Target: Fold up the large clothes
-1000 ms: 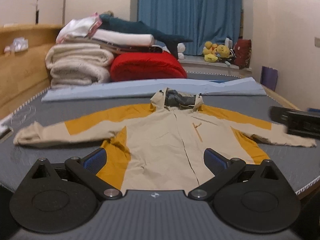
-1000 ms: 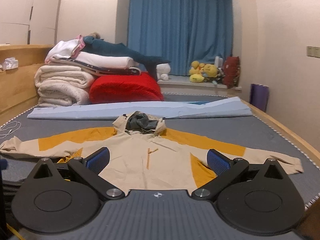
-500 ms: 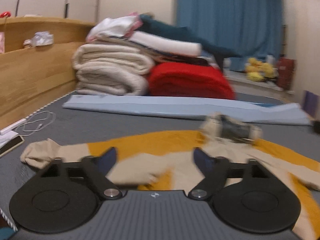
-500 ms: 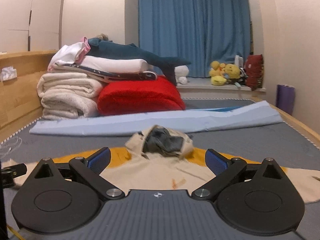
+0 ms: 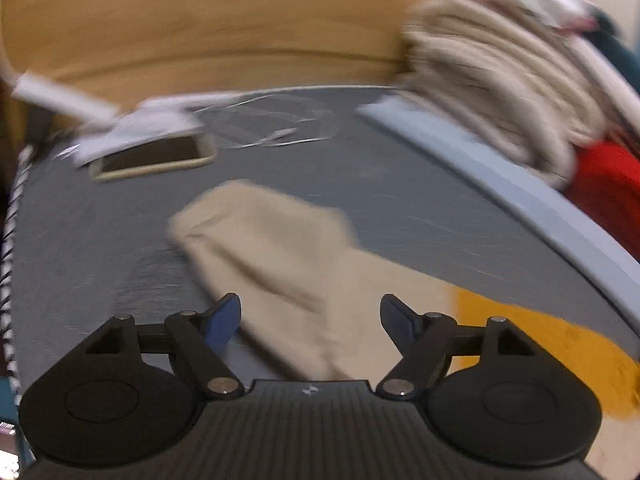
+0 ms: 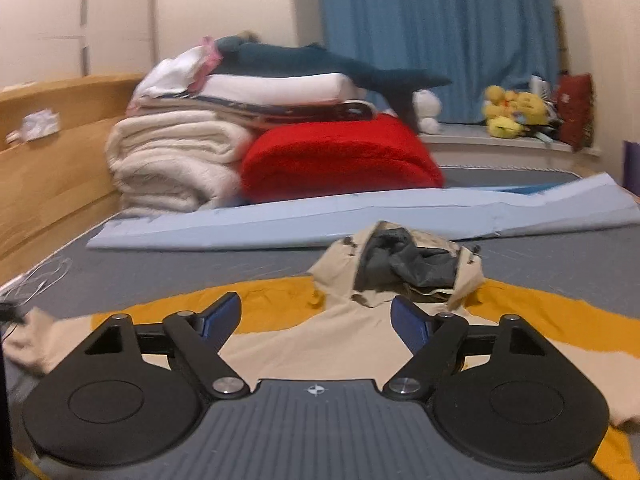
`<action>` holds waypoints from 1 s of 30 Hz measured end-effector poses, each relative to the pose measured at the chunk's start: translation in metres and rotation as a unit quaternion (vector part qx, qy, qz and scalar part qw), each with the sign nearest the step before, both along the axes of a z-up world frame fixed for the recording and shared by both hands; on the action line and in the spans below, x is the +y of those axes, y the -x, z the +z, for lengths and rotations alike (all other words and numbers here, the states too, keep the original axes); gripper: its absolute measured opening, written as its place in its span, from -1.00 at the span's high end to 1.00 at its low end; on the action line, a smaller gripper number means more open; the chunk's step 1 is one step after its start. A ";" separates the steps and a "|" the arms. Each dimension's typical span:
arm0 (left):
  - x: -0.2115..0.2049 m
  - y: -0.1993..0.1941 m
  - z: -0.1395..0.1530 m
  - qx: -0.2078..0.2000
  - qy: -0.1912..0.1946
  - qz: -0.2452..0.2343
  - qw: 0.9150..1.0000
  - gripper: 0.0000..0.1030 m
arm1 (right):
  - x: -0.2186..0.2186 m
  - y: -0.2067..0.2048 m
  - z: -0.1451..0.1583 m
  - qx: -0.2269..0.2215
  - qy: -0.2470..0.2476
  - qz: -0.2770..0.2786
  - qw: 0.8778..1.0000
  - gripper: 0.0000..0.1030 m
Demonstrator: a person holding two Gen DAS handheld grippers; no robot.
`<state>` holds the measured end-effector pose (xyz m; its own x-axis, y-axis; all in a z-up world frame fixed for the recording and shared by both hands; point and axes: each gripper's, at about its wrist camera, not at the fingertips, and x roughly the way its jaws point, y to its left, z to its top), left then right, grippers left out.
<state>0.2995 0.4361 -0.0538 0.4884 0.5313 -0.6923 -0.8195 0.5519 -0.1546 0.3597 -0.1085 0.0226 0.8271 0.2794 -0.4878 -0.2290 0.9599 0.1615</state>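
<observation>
The left wrist view is all blurry; the phone (image 5: 154, 159) and blanket pile (image 5: 492, 80) look smeared; the jacket (image 6: 360, 332) is cut off at the bottom edge.

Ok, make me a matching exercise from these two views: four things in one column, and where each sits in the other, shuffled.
Things:
1. beige sleeve cuff of the beige and mustard jacket
2. dark-screened phone in a pale case
3. folded red fleece blanket
4. grey-lined jacket hood

Places:
A. just ahead of the right tongs
B. beside the stacked cream blankets
C. just ahead of the left tongs
D. near the mattress edge, by the wooden bed frame

Pairs: 1-C, 2-D, 3-B, 4-A
</observation>
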 end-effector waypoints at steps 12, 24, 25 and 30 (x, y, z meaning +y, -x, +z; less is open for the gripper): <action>0.077 0.032 -0.045 -0.076 0.136 0.095 0.983 0.97 | -0.004 -0.003 -0.030 0.070 0.009 -0.002 0.998 -0.04; -0.262 -0.065 0.139 -0.196 -0.130 -0.305 0.923 0.99 | -0.059 0.005 -0.029 0.097 0.015 -0.083 0.992 0.28; -0.297 -0.067 0.139 -0.204 -0.125 -0.353 0.904 0.98 | -0.067 0.006 -0.030 0.100 0.012 -0.094 0.990 0.29; -0.431 -0.082 0.075 -0.111 0.047 -0.564 0.817 0.52 | -0.105 0.009 -0.032 0.100 -0.001 -0.150 0.984 0.29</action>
